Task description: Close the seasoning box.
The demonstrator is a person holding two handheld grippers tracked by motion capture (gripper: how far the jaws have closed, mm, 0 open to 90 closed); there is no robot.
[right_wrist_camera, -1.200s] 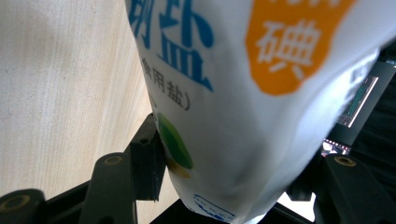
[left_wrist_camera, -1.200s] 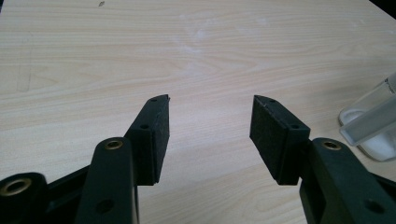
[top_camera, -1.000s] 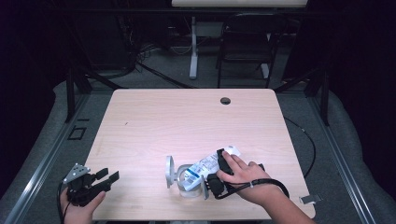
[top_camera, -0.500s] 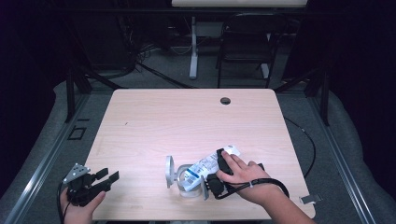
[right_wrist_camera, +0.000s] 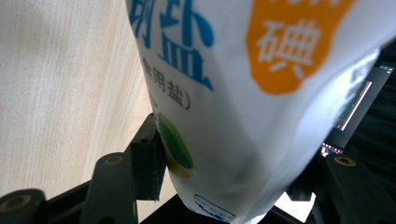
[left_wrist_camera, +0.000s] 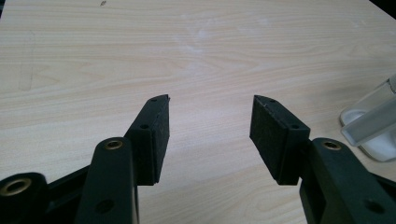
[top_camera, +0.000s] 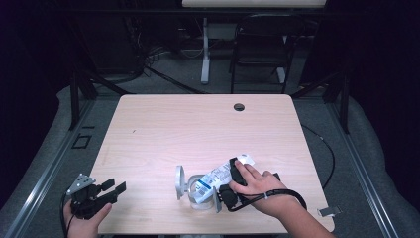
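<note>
L gripper (left_wrist_camera: 209,126) jaws apart, empty | table (left_wrist_camera: 196,46) below | clear container (left_wrist_camera: 373,126) at right edge

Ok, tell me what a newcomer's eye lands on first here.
First the white salt bag with blue and orange print, clamped in the right gripper near the table's front edge, its end over a clear container. Then the left gripper, jaws open, held at the front left corner over bare wood.

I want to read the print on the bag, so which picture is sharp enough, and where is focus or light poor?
Right gripper view: the salt bag sits very close, its print large and readable, slightly soft. High view: the table is well lit, its surroundings dark, the bag too small to read. Left gripper view: the wood is sharp, the clear container at the edge blurred.
</note>
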